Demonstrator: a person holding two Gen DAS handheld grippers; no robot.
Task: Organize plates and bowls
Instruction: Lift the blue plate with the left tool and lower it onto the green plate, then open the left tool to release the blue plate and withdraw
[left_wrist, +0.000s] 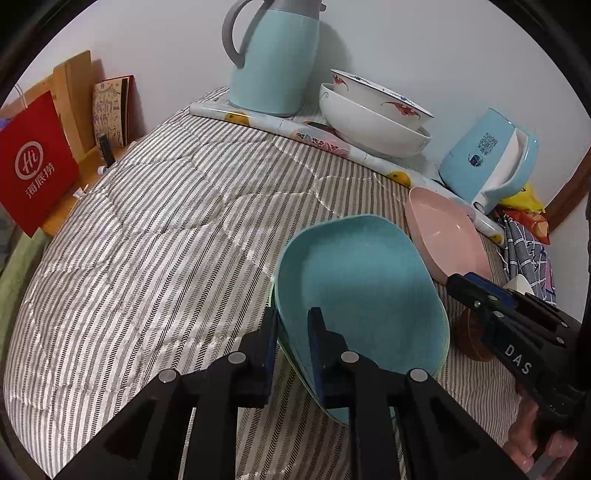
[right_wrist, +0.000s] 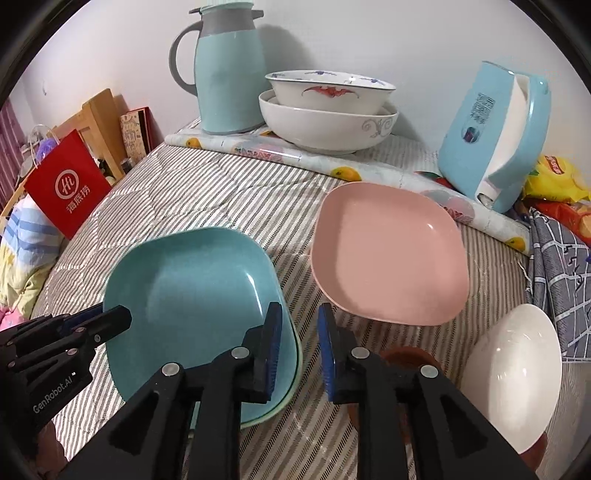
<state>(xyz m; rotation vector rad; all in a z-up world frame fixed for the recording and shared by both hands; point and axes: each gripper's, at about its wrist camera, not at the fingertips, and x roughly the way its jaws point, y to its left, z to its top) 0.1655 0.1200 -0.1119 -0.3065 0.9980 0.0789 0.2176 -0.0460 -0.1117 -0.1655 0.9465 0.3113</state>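
Note:
A teal square plate (left_wrist: 362, 288) lies on top of a stack with a green-rimmed plate beneath it, on the striped cloth. My left gripper (left_wrist: 293, 343) straddles the stack's near rim, one finger outside and one over the plate; it shows at the left of the right wrist view (right_wrist: 110, 321). A pink square plate (right_wrist: 388, 251) lies behind to the right, also in the left wrist view (left_wrist: 447, 236). My right gripper (right_wrist: 299, 343) is open and empty between the teal plate (right_wrist: 192, 291) and a brown dish (right_wrist: 406, 358). A white bowl (right_wrist: 513, 369) lies at right. Two white bowls (right_wrist: 328, 114) are nested at the back.
A teal thermos jug (right_wrist: 225, 74) and a blue kettle (right_wrist: 495, 136) stand on a patterned mat (right_wrist: 369, 170) by the wall. A red paper bag (right_wrist: 66, 184) stands at the left edge. Snack bags (right_wrist: 557, 177) and a checked cloth (right_wrist: 557, 273) lie at right.

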